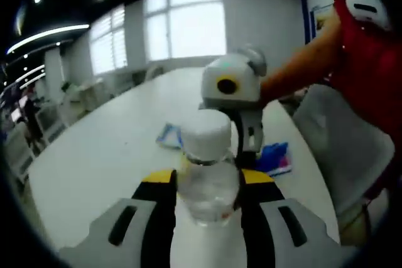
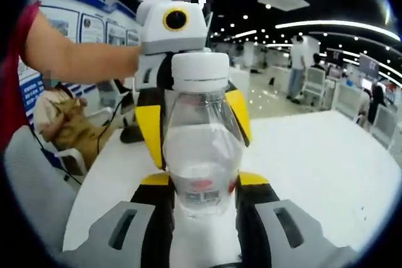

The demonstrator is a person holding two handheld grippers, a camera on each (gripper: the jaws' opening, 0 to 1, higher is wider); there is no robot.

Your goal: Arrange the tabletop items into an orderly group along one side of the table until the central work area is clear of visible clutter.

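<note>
Left gripper [image 1: 207,200]: jaws narrow, clamped on a clear plastic bottle [image 1: 206,183] with white cap [image 1: 205,134], held at 6 o'clock in the left gripper view. Right gripper [image 1: 248,145] enters that view at 1 o'clock, above the white surface [image 1: 107,155]; its jaws point down near a blue packet [image 1: 274,158]. Cannot tell whether it touches the packet. A second light-blue packet [image 1: 168,135] lies on the surface just left of the bottle cap.

Right gripper view: same bottle [image 2: 201,155] between that view's own jaws [image 2: 202,208] at 6 o'clock, jaws narrow against the bottle sides. Left gripper [image 2: 191,123] sits behind the bottle at 12 o'clock, yellow jaw tips flanking it. White surface [image 2: 314,161] stretches to 3 o'clock.
</note>
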